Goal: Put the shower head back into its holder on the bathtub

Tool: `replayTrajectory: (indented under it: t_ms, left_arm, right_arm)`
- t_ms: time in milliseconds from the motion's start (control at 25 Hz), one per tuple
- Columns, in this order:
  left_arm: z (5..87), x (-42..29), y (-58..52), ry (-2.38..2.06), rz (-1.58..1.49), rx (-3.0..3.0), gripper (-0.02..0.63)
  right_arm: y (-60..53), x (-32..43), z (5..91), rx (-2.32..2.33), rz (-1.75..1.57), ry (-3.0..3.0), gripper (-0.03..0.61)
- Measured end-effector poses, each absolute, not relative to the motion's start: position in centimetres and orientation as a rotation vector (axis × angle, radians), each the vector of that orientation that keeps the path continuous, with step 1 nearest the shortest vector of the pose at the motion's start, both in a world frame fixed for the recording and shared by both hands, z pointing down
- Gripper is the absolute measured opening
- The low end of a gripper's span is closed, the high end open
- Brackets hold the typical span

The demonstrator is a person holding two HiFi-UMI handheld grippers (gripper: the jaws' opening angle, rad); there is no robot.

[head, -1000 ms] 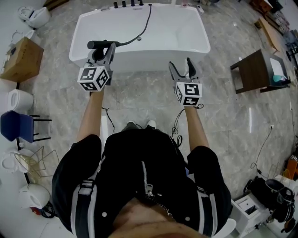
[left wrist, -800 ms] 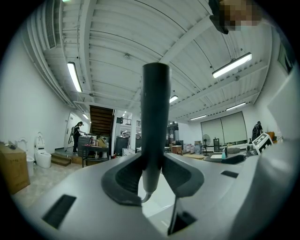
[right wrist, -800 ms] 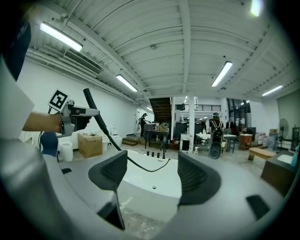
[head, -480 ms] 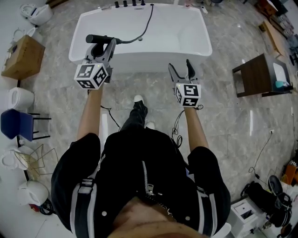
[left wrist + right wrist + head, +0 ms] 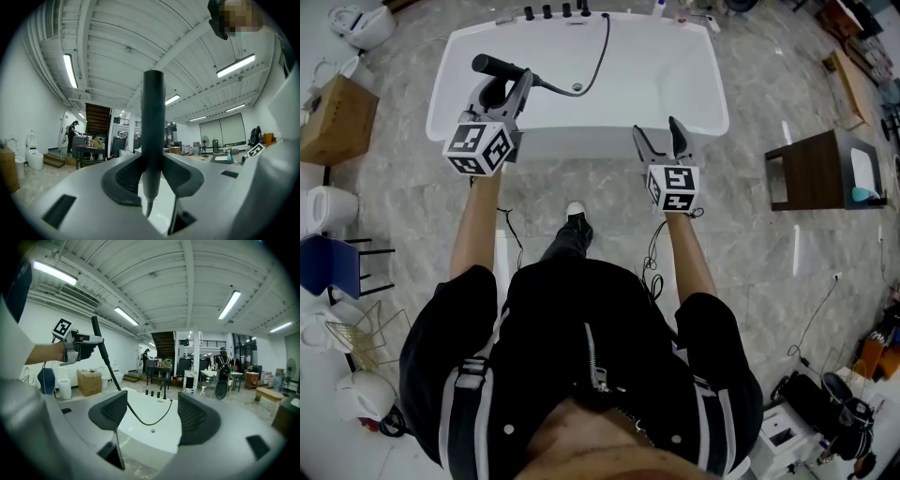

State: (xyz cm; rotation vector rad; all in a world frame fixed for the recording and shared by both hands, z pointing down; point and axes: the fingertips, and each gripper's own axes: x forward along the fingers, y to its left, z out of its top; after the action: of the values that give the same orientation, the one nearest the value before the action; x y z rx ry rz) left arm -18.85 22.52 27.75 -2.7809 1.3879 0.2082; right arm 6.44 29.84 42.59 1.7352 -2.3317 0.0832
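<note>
The white bathtub (image 5: pixel 709 90) lies ahead, and a row of black taps (image 5: pixel 553 11) stands on its far rim. A black shower head (image 5: pixel 492 67) hangs over the tub's near left corner, with my left gripper (image 5: pixel 502 86) shut on its handle. Its black hose (image 5: pixel 598 47) runs from the handle across the basin up to the taps. In the left gripper view the handle (image 5: pixel 153 122) stands upright, pinched between the pads. My right gripper (image 5: pixel 656 131) is open and holds nothing, just over the near rim at the middle. From the right gripper view I see the tub (image 5: pixel 140 420), the taps (image 5: pixel 157 392) and the held shower head (image 5: pixel 99 341).
A cardboard box (image 5: pixel 333 117), white toilets (image 5: pixel 328 202) and a blue chair (image 5: pixel 328 262) line the left side. A dark wooden side table (image 5: pixel 820 169) stands to the right of the tub. My foot (image 5: pixel 575 214) is on the marble floor just before the tub.
Both grippers have moved forward toward the tub as the person stepped closer. The shower head now hangs over the basin instead of before its near rim.
</note>
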Motion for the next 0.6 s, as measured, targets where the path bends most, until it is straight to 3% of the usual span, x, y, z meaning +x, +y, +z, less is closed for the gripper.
replayTrajectory:
  t_ms: [600]
  left_arm:
    - [26.5,-19.1,7.1,1.258,0.148,-2.847,0.147]
  right_arm:
    - [13.2,1.2,46.3,1.616,0.155,-2.323,0.334]
